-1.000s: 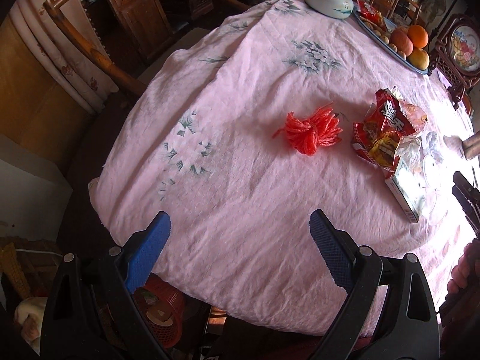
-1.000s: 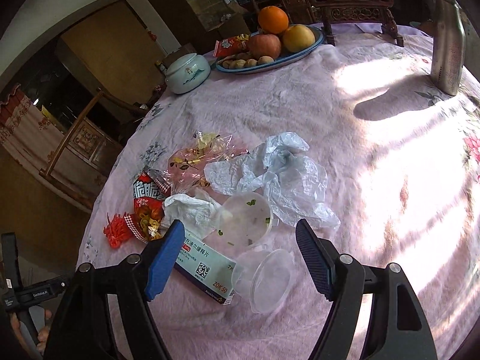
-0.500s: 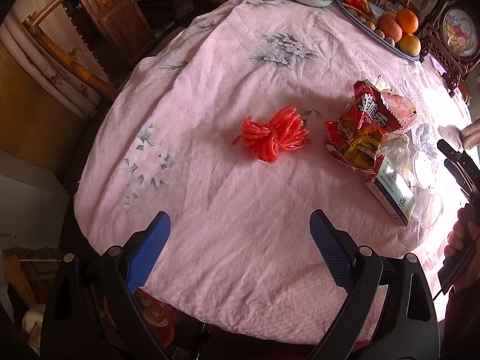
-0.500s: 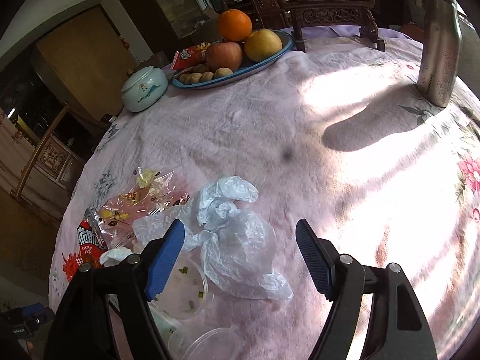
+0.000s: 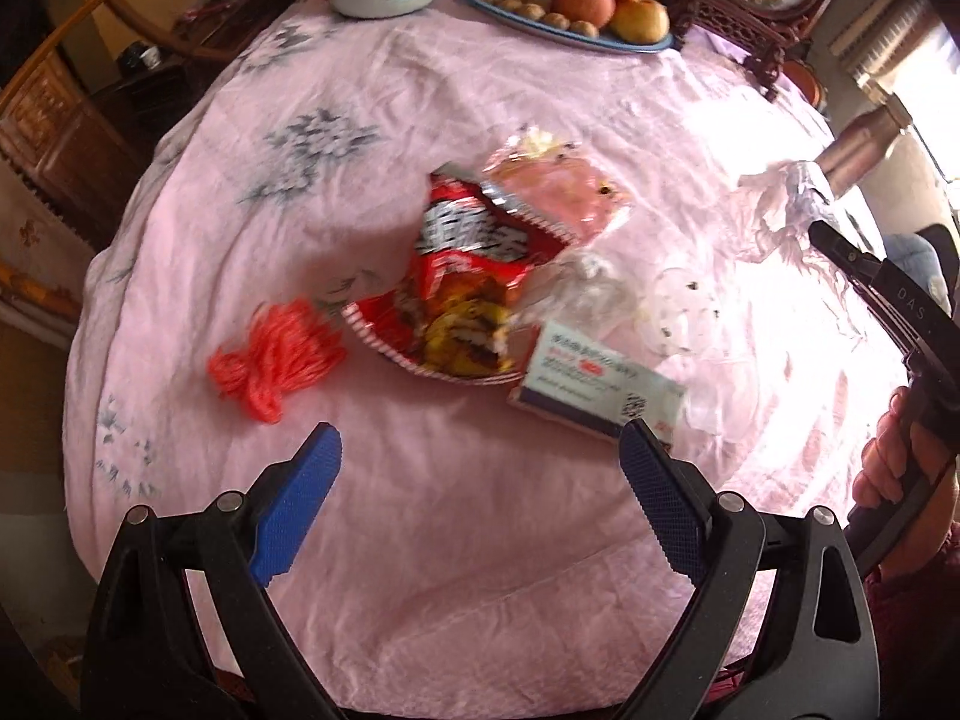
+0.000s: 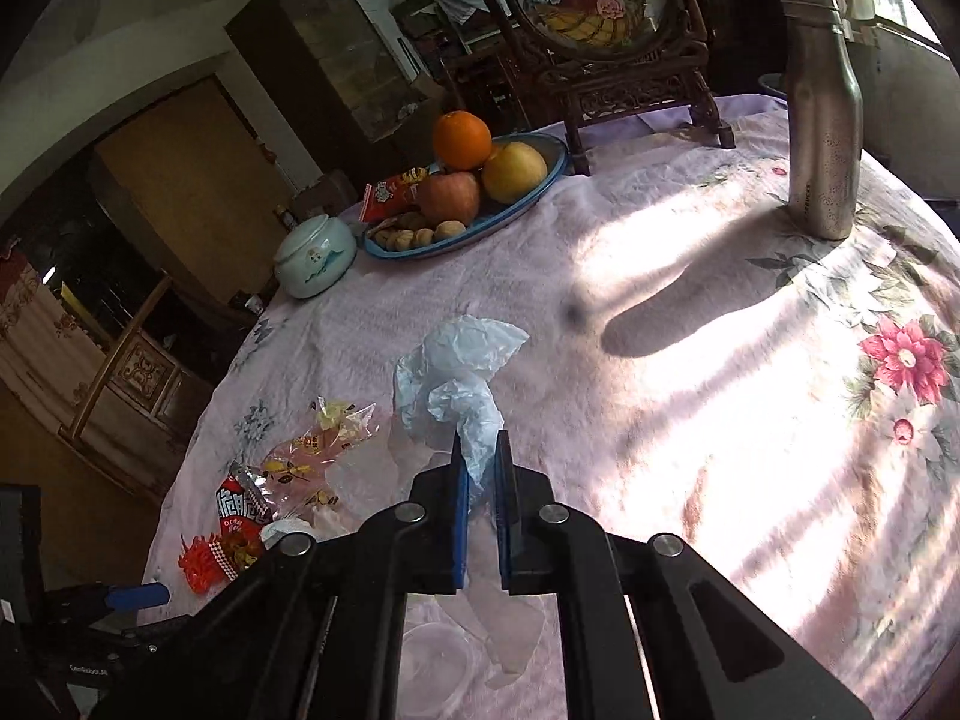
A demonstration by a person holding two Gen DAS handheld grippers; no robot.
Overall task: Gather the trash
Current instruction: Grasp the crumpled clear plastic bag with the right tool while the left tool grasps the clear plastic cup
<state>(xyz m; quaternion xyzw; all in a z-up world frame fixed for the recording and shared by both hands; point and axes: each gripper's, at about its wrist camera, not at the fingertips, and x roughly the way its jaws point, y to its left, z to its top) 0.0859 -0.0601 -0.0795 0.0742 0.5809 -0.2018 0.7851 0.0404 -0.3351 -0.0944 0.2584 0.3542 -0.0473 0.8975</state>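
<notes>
Our right claw (image 6: 478, 483) was pinching a thin plastic bag (image 6: 456, 372), its fingers pressed nearly together on the bag's near end while the rest lay crumpled on the pink-clothed surface (image 6: 690, 330). Our left claw (image 5: 480, 480) hung spread and empty near the surface's near edge. Just beyond it lay a red wrapper (image 5: 462, 276), a red tassel (image 5: 273, 360), a small box (image 5: 600, 384) and clear cups (image 5: 684, 306). We judged a slow, straight lift best, so the flimsy film would not slip or drag the cups.
</notes>
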